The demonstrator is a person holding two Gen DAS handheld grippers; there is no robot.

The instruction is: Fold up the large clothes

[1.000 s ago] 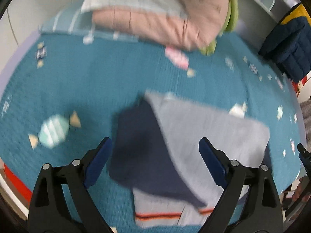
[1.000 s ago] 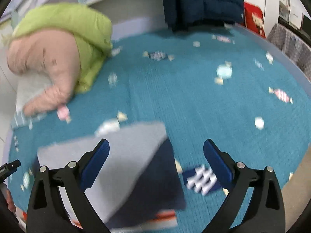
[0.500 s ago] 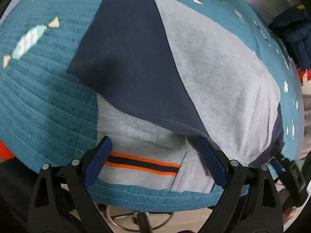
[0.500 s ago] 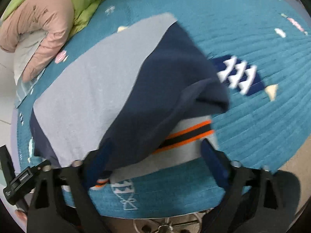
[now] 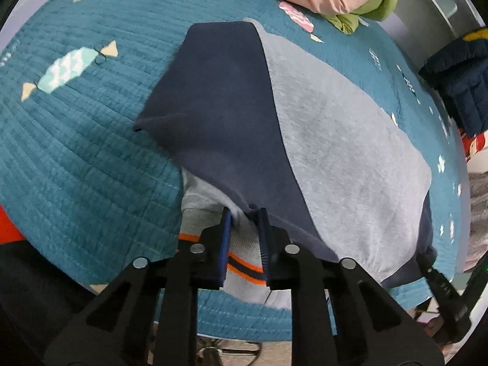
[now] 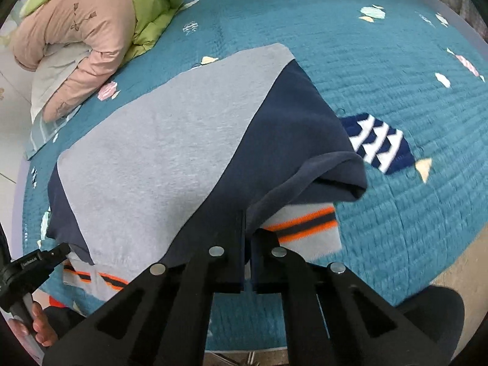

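A grey and navy sweatshirt [image 5: 335, 140] with an orange-and-navy striped hem lies folded on the teal quilt [image 5: 76, 152]. My left gripper [image 5: 244, 213] points steeply down at its near left edge. The jaws are closing tight, with navy sleeve and grey cloth pinched between the pads. In the right wrist view the sweatshirt [image 6: 158, 140] fills the middle. My right gripper [image 6: 247, 216] is closing on the navy sleeve fold at the near right edge, above the striped hem [image 6: 305, 222]. Each view shows the other gripper at the sweatshirt's far corner.
A pink and green padded jacket pile [image 6: 76, 30] lies at the back of the quilt. A dark navy puffer jacket [image 5: 457, 76] hangs at the far right. The quilt's near edge [image 5: 244, 320] runs just under the grippers. A hand [image 6: 39, 332] holds the left gripper.
Both grippers came down from above the quilt to the sweatshirt's near edge. Their wide-open jaws have closed onto the cloth at the two near corners.
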